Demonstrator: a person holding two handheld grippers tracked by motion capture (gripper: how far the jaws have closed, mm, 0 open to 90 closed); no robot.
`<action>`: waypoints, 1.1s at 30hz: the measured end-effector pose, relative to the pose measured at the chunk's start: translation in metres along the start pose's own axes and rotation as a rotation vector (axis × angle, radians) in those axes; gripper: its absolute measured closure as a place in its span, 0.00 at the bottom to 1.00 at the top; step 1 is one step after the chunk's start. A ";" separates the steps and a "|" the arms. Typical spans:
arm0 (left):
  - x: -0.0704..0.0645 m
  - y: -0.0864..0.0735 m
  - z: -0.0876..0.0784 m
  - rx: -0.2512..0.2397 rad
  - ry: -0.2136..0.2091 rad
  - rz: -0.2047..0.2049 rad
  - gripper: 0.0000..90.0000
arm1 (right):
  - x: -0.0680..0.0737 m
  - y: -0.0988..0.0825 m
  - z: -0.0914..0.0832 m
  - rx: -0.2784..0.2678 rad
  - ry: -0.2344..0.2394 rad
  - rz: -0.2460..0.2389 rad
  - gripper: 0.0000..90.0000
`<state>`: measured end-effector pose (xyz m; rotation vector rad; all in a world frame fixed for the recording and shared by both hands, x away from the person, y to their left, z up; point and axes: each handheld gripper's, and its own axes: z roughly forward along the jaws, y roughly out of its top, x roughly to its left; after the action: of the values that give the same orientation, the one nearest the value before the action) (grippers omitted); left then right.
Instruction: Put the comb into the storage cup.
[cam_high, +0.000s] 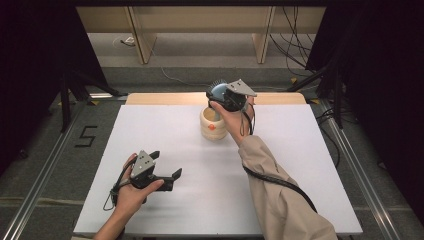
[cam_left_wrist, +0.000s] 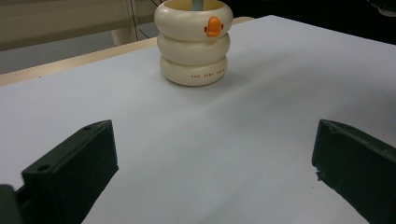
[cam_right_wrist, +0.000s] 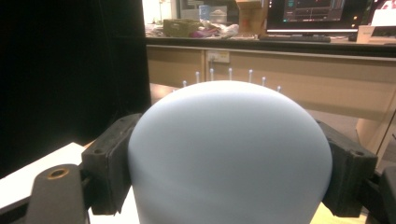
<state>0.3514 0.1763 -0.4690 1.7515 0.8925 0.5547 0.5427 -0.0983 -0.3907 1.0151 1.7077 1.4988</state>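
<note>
Right now the right gripper (cam_right_wrist: 229, 154) has both black pads (cam_right_wrist: 109, 163) pressed against the sides of a pale blue hairbrush head (cam_right_wrist: 229, 149), rounded back toward the camera, white bristle tips (cam_right_wrist: 229, 73) poking up past its far edge. In the high view that right gripper (cam_high: 220, 97) sits above the cream holder (cam_high: 212, 125), brush head (cam_high: 218, 91) clamped between the jaws; a grey handle stub (cam_left_wrist: 198, 4) drops into the holder's mouth (can't tell if it touches the bottom). Right hand (cam_high: 231, 117) wraps the gripper body, beige sleeve (cam_high: 280, 195) running back to the near edge.

Left gripper (cam_high: 166, 172): jaws spread wide, nothing between them, only bare white sheet. It rests low over the near-left part of the table (cam_high: 300, 165), left hand (cam_high: 131, 192) around it, well apart from the holder.

Holder (cam_left_wrist: 194, 42) is three stacked cream rings, upright, orange duck badge (cam_left_wrist: 213, 26) on the top ring, small print on the bottom one. It stands at the far middle of the white sheet, close to the wooden back edge (cam_high: 165, 98).
</note>
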 end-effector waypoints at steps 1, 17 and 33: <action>0.000 0.000 0.000 0.000 0.000 0.000 0.00 | -0.001 -0.001 -0.001 0.004 0.004 0.001 0.22; 0.000 0.000 0.000 0.002 0.002 0.001 0.00 | -0.014 -0.004 -0.017 0.038 0.026 0.019 0.19; 0.001 0.000 0.000 0.003 0.003 0.002 0.00 | -0.019 -0.005 -0.028 0.071 0.072 0.016 0.13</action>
<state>0.3519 0.1766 -0.4695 1.7544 0.8940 0.5574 0.5275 -0.1290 -0.3920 1.0250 1.8189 1.5109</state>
